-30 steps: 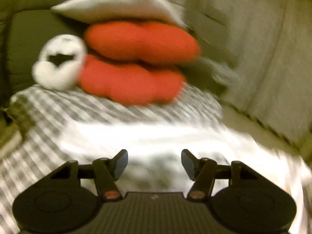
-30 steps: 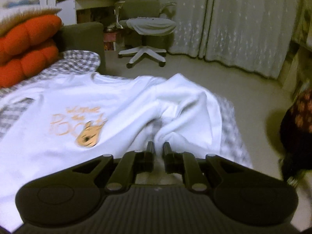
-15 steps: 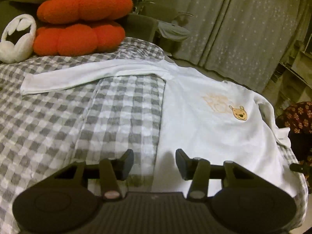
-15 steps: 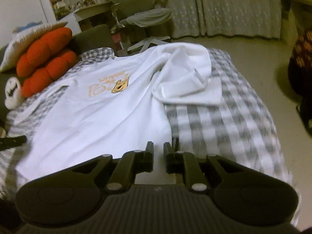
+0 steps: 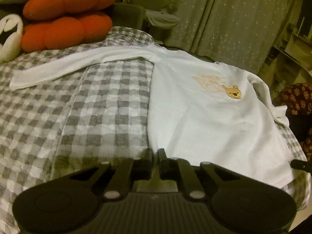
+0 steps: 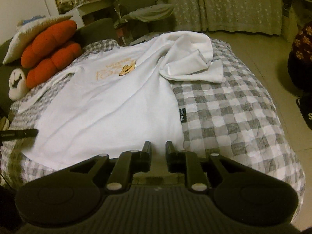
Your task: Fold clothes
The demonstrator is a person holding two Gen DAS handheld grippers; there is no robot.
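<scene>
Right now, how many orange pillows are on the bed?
2. They are stacked at the head of the bed: upper orange pillow on lower orange pillow, under a pale cushion. Others may be hidden.

Orange cushions [image 5: 64, 17], checked quilt [image 5: 97, 105], curtain [image 5: 234, 15]

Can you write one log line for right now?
shirt: flat on checked cover; left gripper: shut at hem corner; right gripper: fingers just opening, above hem, nothing pinched

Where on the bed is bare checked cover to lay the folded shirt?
Two patches: between the outstretched sleeve and the shirt body's edge, and beside the black label, below the crumpled sleeve. The orange cushions crowd the far end.
</scene>
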